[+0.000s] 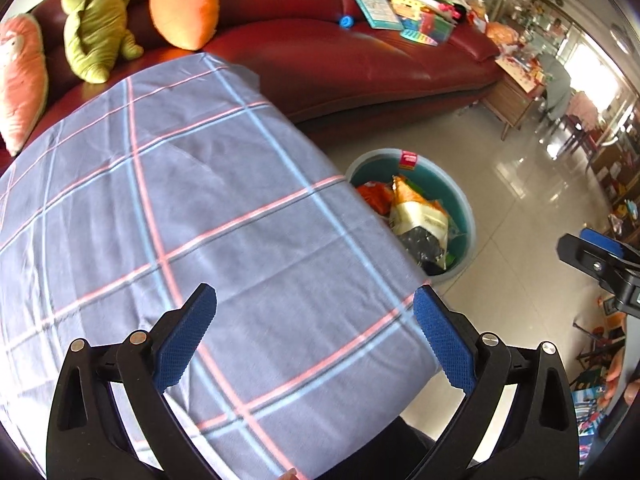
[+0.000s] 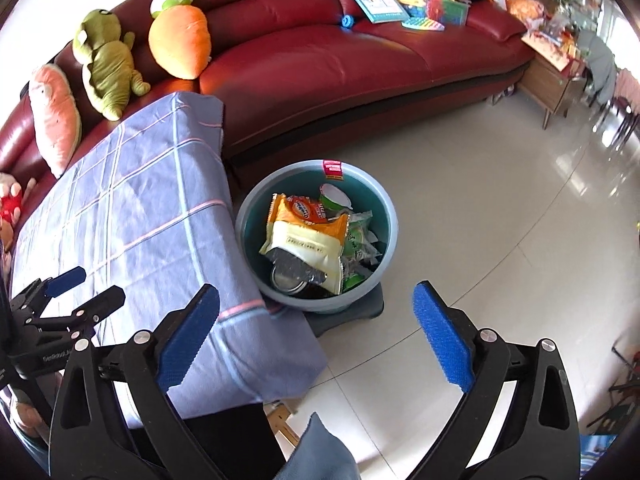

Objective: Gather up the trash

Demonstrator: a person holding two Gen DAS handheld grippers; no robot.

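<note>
With both claws released and holding nothing, my left gripper (image 1: pixel 316 332) above the table (image 1: pixel 180 200) and my right gripper (image 2: pixel 316 332) near the bin (image 2: pixel 384 216), I fear the wrappers (image 2: pixel 304 236) piled high inside the bin may spill if I bump its rim.

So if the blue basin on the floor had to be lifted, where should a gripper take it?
Probably by the rim of the basin on its open right side, coming from above with one finger inside the wall. The rim is thin and exposed there, while the left side sits tight against the draped tablecloth, and wrappers fill the middle.
</note>
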